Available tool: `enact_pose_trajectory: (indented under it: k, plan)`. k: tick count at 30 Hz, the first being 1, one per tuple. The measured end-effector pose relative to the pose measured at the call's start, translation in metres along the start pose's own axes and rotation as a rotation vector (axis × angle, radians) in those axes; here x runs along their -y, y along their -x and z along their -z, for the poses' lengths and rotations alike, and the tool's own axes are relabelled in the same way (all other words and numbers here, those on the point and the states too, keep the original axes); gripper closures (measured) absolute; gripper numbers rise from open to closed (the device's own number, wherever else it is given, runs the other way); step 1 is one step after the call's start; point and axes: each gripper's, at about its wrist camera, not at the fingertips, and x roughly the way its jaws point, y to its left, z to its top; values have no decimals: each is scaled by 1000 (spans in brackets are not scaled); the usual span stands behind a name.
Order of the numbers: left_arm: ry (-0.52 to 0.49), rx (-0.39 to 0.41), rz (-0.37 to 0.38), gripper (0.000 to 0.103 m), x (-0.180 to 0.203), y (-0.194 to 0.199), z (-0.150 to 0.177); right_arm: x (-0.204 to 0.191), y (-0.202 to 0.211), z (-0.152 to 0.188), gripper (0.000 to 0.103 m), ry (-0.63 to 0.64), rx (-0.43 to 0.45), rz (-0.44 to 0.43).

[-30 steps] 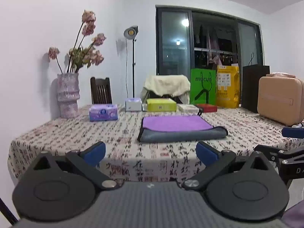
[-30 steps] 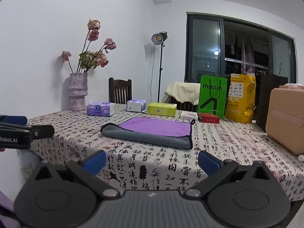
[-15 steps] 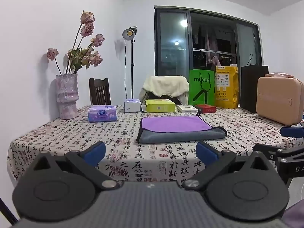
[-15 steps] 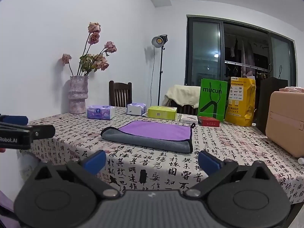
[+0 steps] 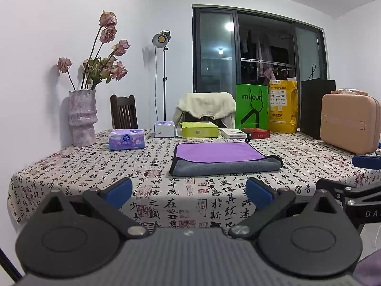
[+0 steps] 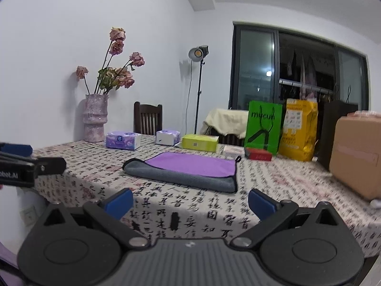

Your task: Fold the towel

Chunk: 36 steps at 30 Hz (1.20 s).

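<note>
Both cams have tilted up a bit vs 1 s ago, so table sits lower in view; towel (image 5: 221,158) hasn't shifted, tongs no closer. Towel lies mid-table on the printed tablecloth (image 5: 95,164), already doubled once by the look of it: purple face up, grey roll along the near edge.

Left gripper (image 5: 188,191) and right gripper (image 6: 190,202) both held short of the table's near edge, fingers spread wide, nothing in either.

Step, my guess: approach before next fold. Next move needs both tongs to go fwd and down to one edge's corners, pinch, then carry across.

Containers: vase (image 5: 82,118) holds dried flowers (image 5: 104,54). Green bag (image 5: 251,107), yellow bag (image 5: 283,106), pink case (image 5: 350,122) – contents not visible.
</note>
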Motion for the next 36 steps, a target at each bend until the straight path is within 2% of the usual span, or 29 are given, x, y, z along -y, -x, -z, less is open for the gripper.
enact_pose_trajectory:
  k: [14, 36]
  plan:
    - [-2, 1, 3, 0, 1, 0, 0, 2, 3, -2, 0, -13, 9, -32]
    - [-3, -9, 8, 0, 2, -1, 1, 0, -1, 0, 0, -15, -15, -26]
